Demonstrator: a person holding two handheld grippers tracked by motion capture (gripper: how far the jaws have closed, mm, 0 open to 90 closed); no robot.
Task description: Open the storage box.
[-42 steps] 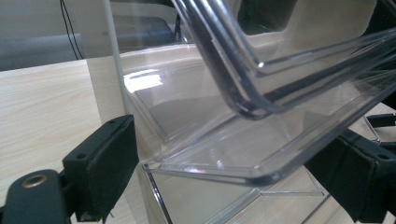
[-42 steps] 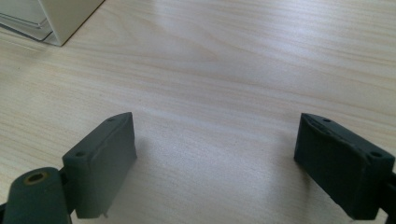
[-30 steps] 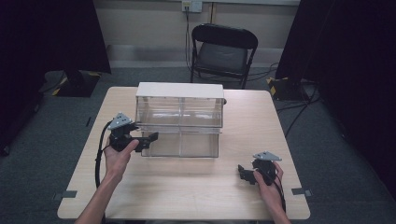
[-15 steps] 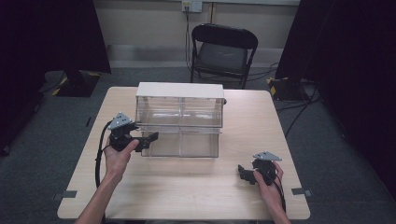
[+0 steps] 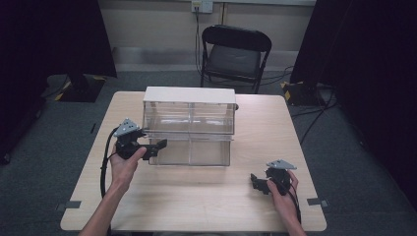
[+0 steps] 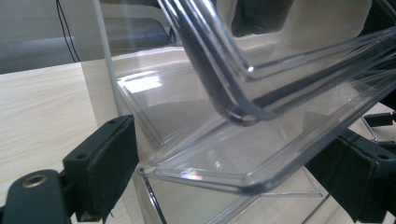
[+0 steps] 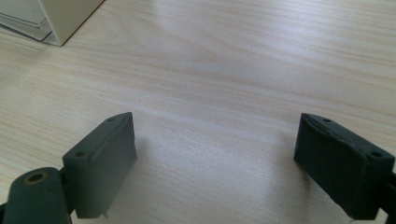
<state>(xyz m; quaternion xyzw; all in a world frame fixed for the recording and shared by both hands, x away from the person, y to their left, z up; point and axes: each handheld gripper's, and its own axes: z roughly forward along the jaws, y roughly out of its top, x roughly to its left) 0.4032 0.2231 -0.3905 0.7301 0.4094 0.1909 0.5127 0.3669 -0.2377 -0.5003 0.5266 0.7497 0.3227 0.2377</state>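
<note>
Nothing moved: left gripper (image 5: 156, 146) wide astride empty clear drawer (image 5: 189, 151); right gripper (image 5: 256, 183) wide, empty.

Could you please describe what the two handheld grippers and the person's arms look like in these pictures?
Both the left gripper and the right gripper are black, each topped by a grey three-cornered plate. Their jaws are blocky black pads with small screw holes. A black cable trails from each. The person's forearms are bare, with no sleeves in sight.

A black folding metal chair (image 5: 235, 55) stands on grey carpet floor (image 5: 59, 123) just behind the light wooden table (image 5: 275, 128). Behind the chair runs a pale wall (image 5: 147, 24); dark curtains (image 5: 49, 34) hang either side.
</note>
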